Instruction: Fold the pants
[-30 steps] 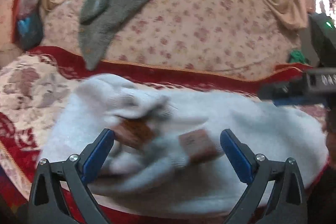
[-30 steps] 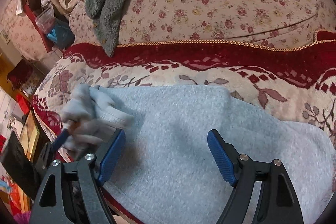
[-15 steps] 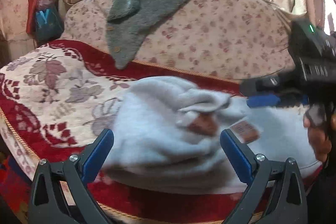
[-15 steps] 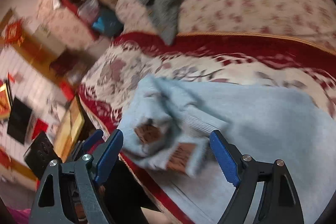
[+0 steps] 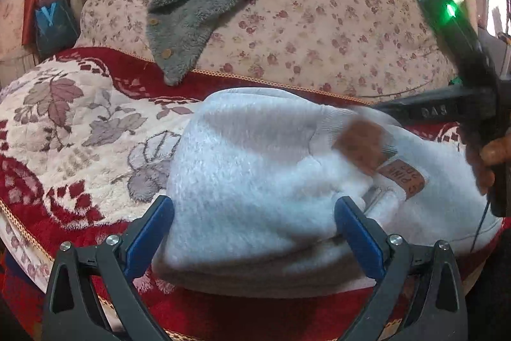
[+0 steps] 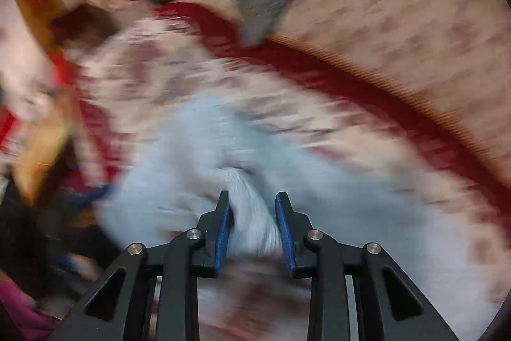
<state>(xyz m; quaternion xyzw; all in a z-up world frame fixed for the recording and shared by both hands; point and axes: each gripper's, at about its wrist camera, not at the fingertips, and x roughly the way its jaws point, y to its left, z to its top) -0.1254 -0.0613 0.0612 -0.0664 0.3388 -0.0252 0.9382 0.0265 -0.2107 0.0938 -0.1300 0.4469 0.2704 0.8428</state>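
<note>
Bunching pale fleece pants (image 5: 255, 168), brown patches (image 5: 403, 178).

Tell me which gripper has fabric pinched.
The right gripper: its jaws have just been closing on a bunch of the pale pants. The left gripper stands wide open.

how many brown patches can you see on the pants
2, both on the pants' folded-over cuffs at right in the left wrist view: a blurred patch and, just below it, a lettered patch. Others may be hidden in folds.
</note>
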